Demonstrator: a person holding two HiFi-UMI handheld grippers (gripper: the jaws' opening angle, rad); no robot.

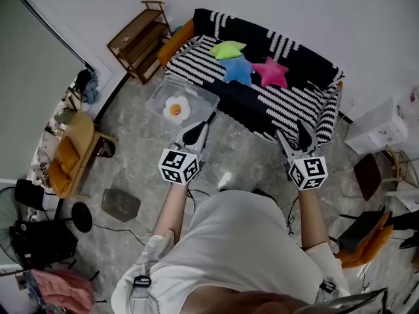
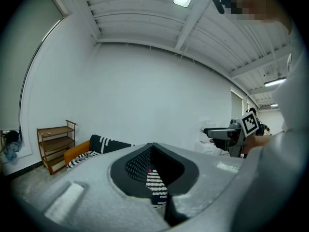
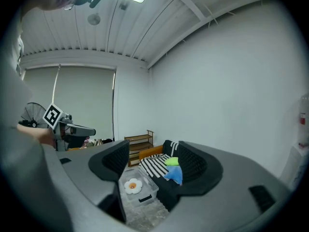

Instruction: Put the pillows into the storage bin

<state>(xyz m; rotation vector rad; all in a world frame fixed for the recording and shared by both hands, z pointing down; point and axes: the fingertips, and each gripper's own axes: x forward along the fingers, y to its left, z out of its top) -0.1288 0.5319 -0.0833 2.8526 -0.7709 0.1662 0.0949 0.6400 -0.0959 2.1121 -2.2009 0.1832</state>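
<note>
Three star pillows lie on the black-and-white striped sofa: green, blue and pink. On the floor in front of the sofa stands a clear storage bin, and a fried-egg pillow lies in it. My left gripper hovers just right of the bin, its fingers together and empty. My right gripper hangs before the sofa's right half, open with nothing between its jaws. The right gripper view looks through the open right gripper at the bin, egg pillow, green pillow and blue pillow.
A wooden shelf stands left of the sofa, with an orange cushion beside it. A white cabinet and a chair are at the right. A grey box, a wooden chair and a fan are at the left.
</note>
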